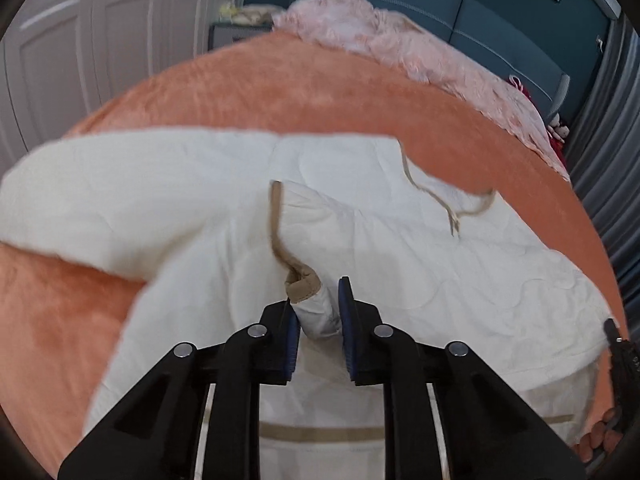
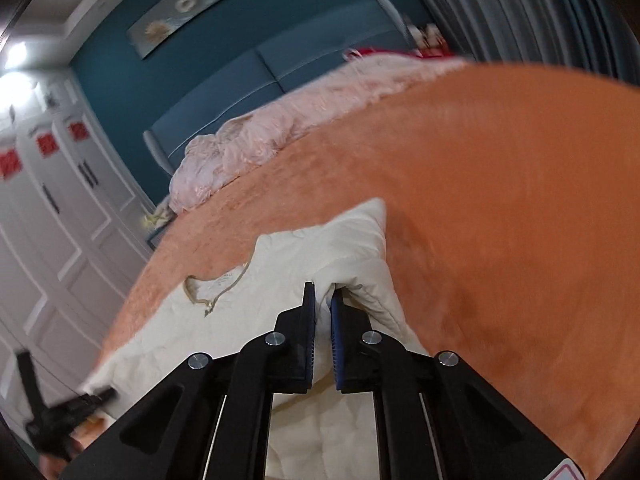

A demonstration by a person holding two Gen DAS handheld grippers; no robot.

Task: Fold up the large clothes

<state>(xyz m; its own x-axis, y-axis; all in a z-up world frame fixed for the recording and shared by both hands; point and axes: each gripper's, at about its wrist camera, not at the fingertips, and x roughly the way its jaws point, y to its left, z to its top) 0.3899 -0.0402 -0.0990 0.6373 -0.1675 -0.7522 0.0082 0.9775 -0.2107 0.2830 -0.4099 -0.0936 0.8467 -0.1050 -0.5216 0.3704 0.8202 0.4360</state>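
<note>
A big cream-white jacket lies spread out on a bed. It looks soft and puffy, with wavy stitched lines across it. A thin tan trim runs along its edges and curls around the neck opening. A flat tan band crosses the part nearest the left wrist camera.

The left gripper has a cuff end of the jacket between its blue pads. The cuff is a tan strip over bunched white cloth, and the pads press on it from both sides. The right gripper is clamped on a fold of the jacket near a puffy sleeve, with only a thin gap between its pads.

Under the jacket is a fuzzy orange blanket. A crumpled pale pink blanket sits farther back. Behind it are a dark blue padded headboard, grey curtains and white panelled doors.
</note>
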